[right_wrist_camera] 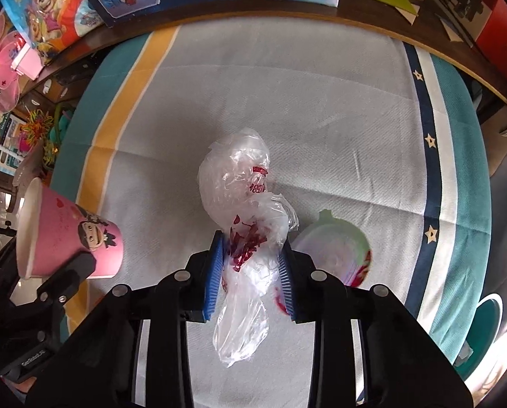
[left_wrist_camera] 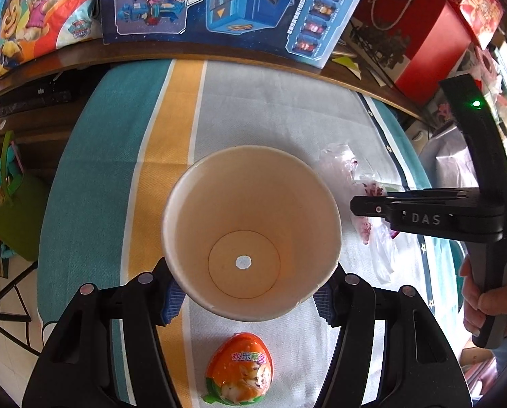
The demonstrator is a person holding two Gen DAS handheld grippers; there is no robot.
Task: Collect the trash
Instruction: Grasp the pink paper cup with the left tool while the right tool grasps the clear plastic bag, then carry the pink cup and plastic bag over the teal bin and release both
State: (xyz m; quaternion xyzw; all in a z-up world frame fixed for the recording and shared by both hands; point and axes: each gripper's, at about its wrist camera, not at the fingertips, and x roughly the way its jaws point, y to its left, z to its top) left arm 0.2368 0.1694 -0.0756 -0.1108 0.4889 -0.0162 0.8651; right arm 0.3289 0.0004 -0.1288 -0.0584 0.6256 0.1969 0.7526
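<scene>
The left gripper (left_wrist_camera: 250,292) is clamped on a paper cup (left_wrist_camera: 251,231), its blue pads pressed against the cup's sides, and holds the cup tilted with the mouth open and nothing inside; in the right wrist view the same cup (right_wrist_camera: 70,234) shows pink with a cartoon figure, well to the left of the plastic bag (right_wrist_camera: 250,238). Below the cup on the striped cloth (left_wrist_camera: 253,102) lies an orange toy egg (left_wrist_camera: 240,370), not yet picked up. To the right of the cup, the right gripper (right_wrist_camera: 250,272) has both pads around the crumpled clear bag, which bulges out above and below them, so it seems gripped, though whether it is lifted off the cloth is hard to tell. The step in hand looks like gathering the bag; next it should be carried left over the cup's mouth and let go. Just right of the bag a round clear lid (right_wrist_camera: 335,255) is partly hidden, its red print unreadable
</scene>
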